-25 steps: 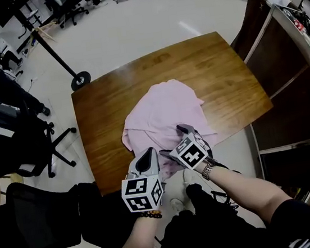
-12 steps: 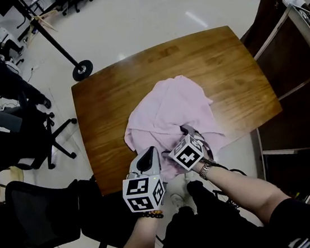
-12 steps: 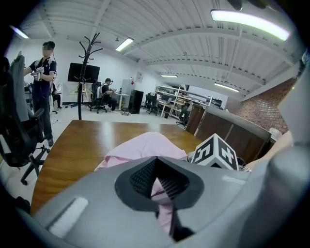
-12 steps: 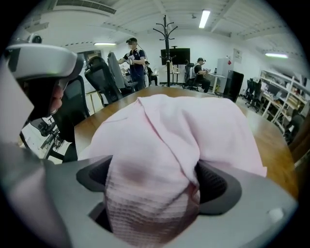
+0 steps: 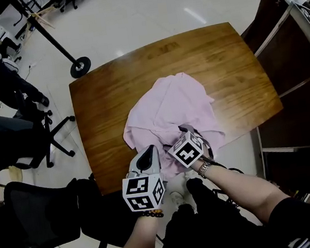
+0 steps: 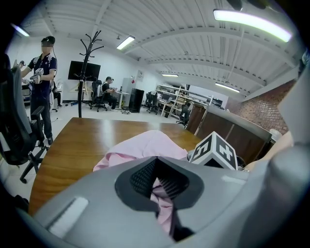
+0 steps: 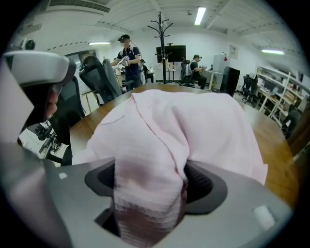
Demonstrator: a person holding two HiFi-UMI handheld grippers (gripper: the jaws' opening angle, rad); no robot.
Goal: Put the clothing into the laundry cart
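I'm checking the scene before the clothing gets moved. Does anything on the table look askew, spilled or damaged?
Nothing is spilled or visibly damaged. The pink garment lies crumpled in a loose heap rather than spread flat, toward the near edge of the wooden table.

The head camera looks steeply down from above the person onto the whole wooden surface (image 5: 112,98). The left gripper (image 5: 147,157) and the right gripper (image 5: 187,129) sit low in its picture.

The left gripper's camera rides close behind its fingers (image 6: 140,177) and faces almost level across the surface. The right gripper's marker cube (image 6: 215,150) shows just right of those fingers.

The right gripper's camera sits as close behind its own fingers (image 7: 201,186), which have just been closing on the pink garment (image 7: 193,121), and tilts downward.

All three views share the garment and the surface. Both gripper views also catch the coat stand (image 6: 89,48) far beyond the fingers.
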